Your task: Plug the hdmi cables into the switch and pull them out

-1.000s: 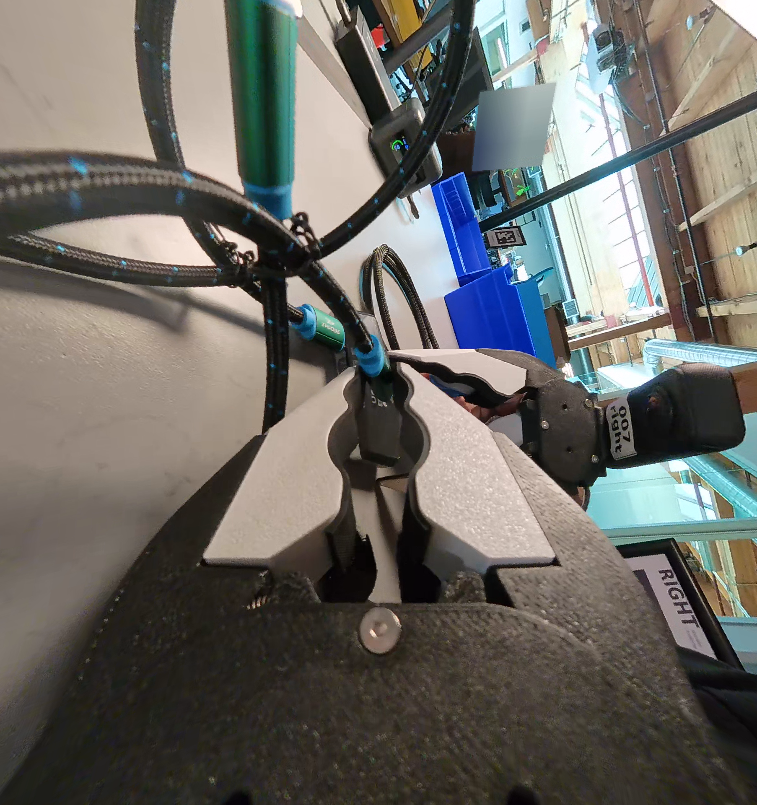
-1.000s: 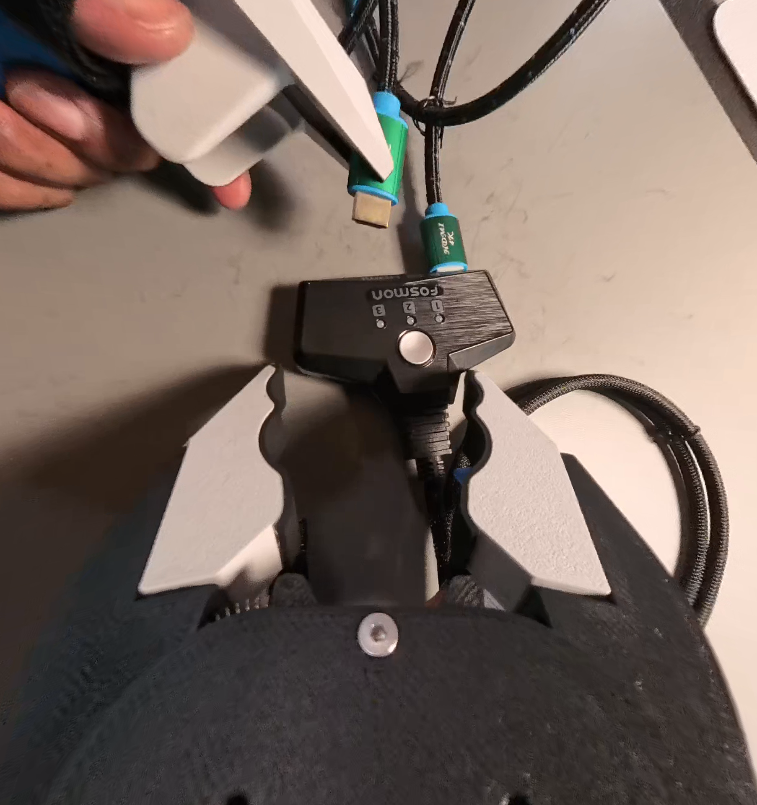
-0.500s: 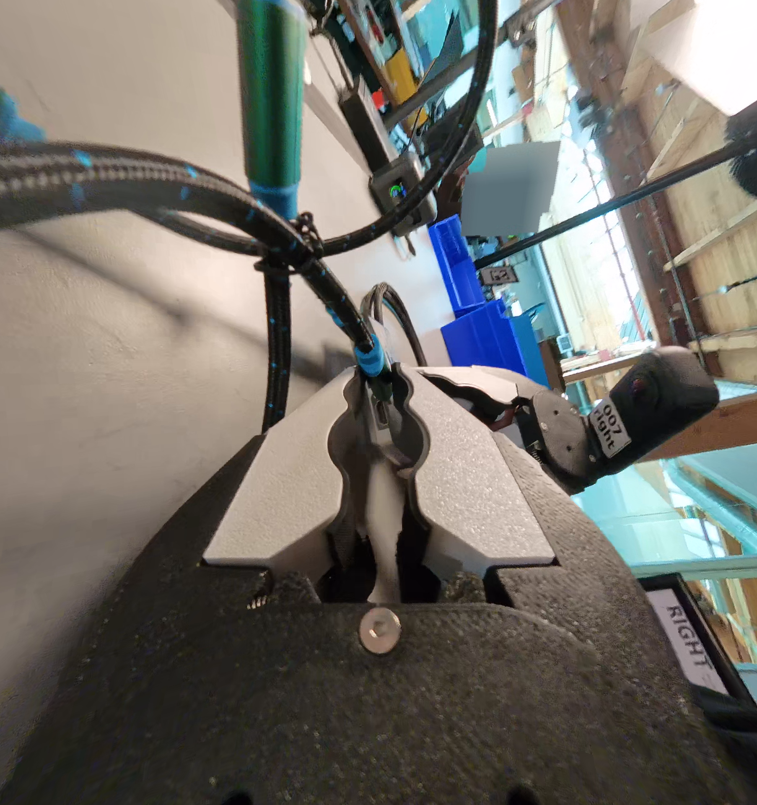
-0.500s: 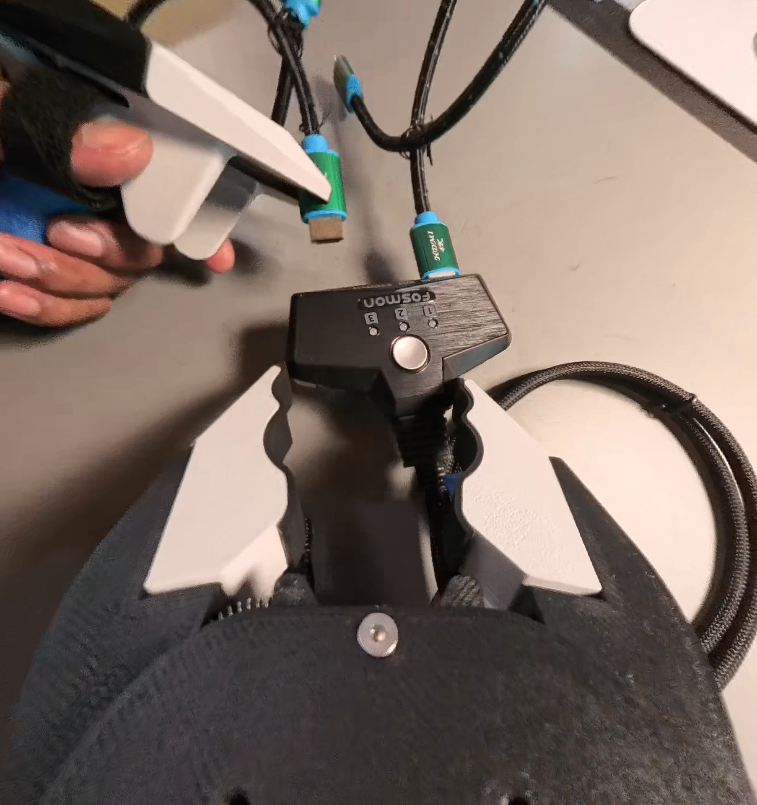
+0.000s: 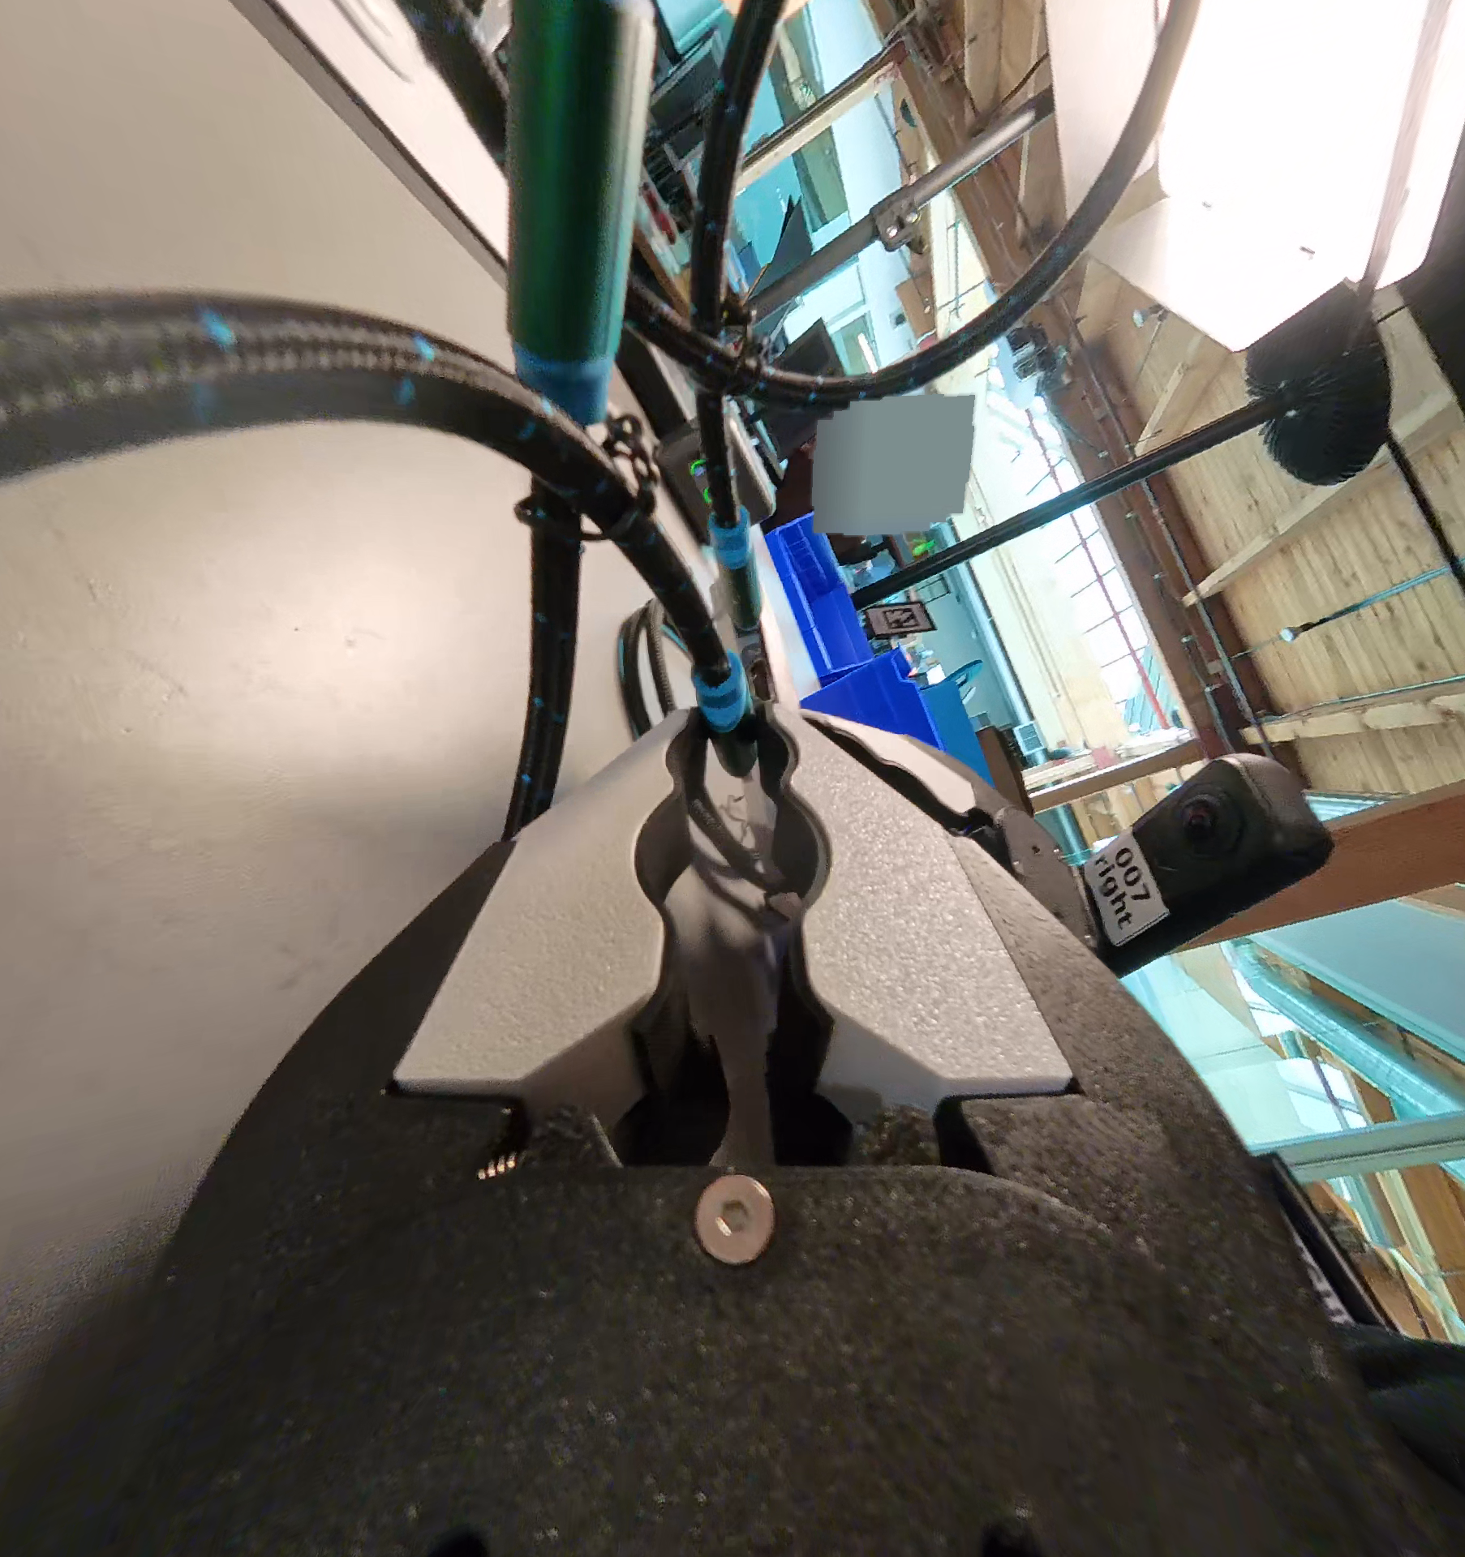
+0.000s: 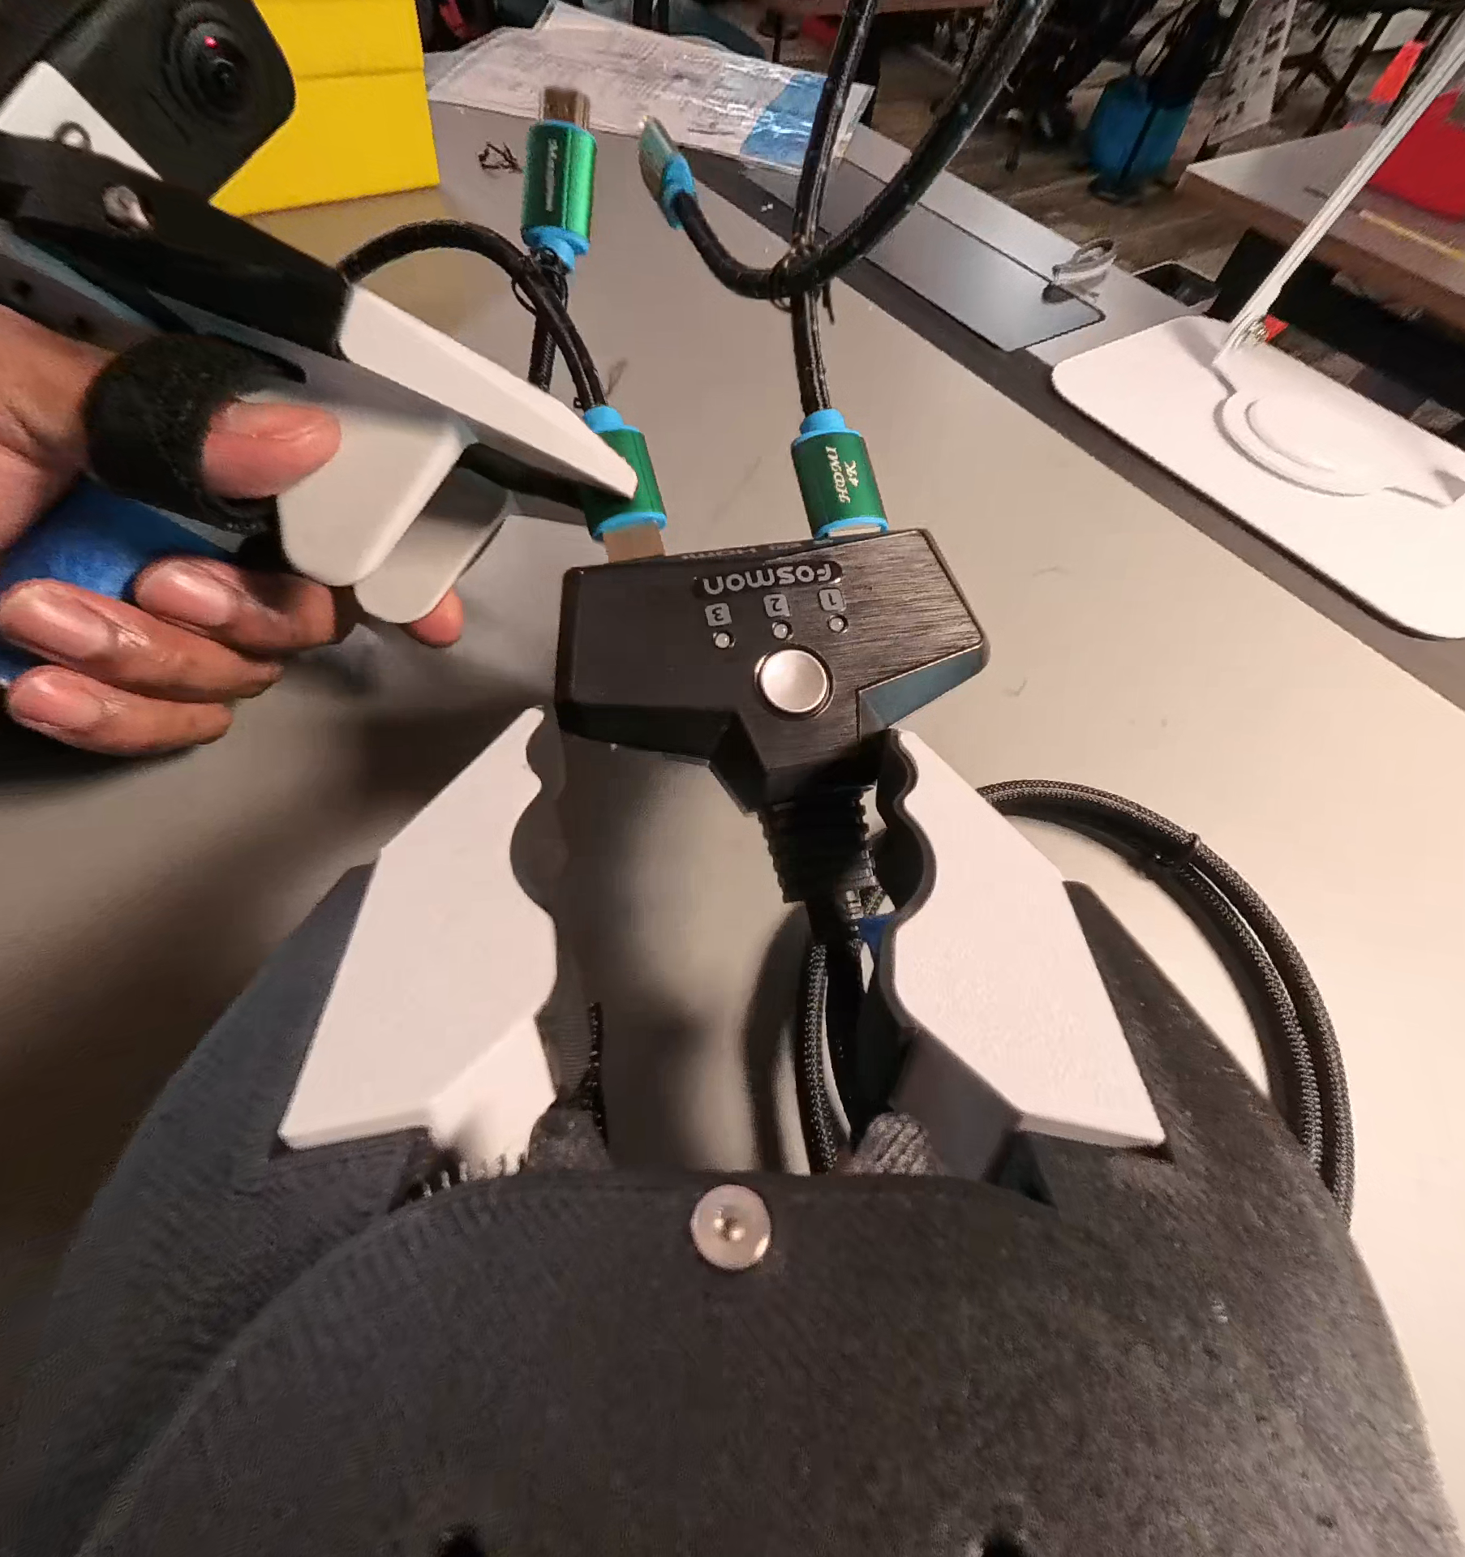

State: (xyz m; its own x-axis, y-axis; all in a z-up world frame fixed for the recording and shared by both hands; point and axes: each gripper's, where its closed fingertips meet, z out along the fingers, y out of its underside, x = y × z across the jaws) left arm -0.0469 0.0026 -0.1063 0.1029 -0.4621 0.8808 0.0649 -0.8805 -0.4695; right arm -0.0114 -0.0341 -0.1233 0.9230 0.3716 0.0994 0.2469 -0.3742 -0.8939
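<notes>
I count 1 plug [image 6: 839, 487] seated in the switch [image 6: 767, 644], which lies just ahead of my spread, empty right hand-held gripper [image 6: 716, 762]. My left hand-held gripper [image 6: 603, 497] clamps plug 2 [image 6: 624, 501] at its port; insertion and all unplugging remain.

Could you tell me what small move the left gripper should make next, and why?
Probably push the held HDMI plug straight into the switch. The left gripper is shut on it, its metal tip sits at the switch's back edge, and another plug is already seated alongside.
</notes>
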